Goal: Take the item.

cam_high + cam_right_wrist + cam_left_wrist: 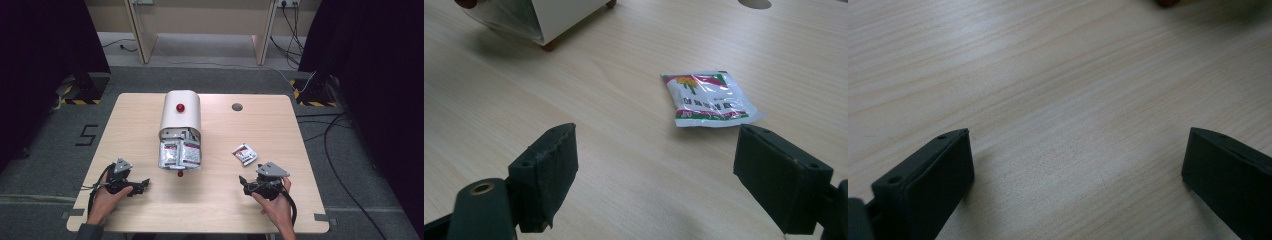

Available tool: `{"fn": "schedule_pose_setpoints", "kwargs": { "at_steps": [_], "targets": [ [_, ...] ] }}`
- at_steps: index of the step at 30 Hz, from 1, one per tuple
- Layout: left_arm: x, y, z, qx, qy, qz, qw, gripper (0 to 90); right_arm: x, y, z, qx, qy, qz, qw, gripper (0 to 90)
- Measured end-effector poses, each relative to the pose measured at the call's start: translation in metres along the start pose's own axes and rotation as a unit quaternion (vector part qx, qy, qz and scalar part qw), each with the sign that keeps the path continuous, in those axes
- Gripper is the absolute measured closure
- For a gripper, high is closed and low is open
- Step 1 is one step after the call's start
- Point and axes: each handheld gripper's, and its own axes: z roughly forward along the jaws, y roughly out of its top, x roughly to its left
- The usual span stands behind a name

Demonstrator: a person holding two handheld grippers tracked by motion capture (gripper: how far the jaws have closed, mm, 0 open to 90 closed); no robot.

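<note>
Both hand-held grippers, left and right, gape wide and empty; packet lies ahead, near white dispenser.

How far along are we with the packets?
One white red-and-green printed packet already lies loose on the pale wooden table. Nothing is in hand: the left claw and the right claw are open. More packets remain at the white rounded dispenser box.

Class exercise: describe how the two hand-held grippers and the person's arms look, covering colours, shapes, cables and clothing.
The left hand-held gripper and right hand-held gripper are black tools, each topped by a grey three-cornered plate. A black cable trails from each. Up close, the fingers are blocky, matte black pads with small screw holes. A dark sleeve cuff covers the left wrist.
</note>
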Motion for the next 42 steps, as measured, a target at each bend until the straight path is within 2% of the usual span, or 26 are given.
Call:
{"fn": "schedule_pose_setpoints", "kwargs": {
  "at_steps": [25,42],
  "targets": [
    [0.000,0.000,0.000,0.000,0.000,0.000,1.0000,0.0,-0.001,-0.027,-0.010,0.010,-0.004,0.008,0.9999,18.8],
    [0.000,0.000,0.000,0.000,0.000,0.000,1.0000,0.0,-0.005,-0.045,-0.017,0.034,-0.016,0.016,0.9992,19.5]
  ]
}}
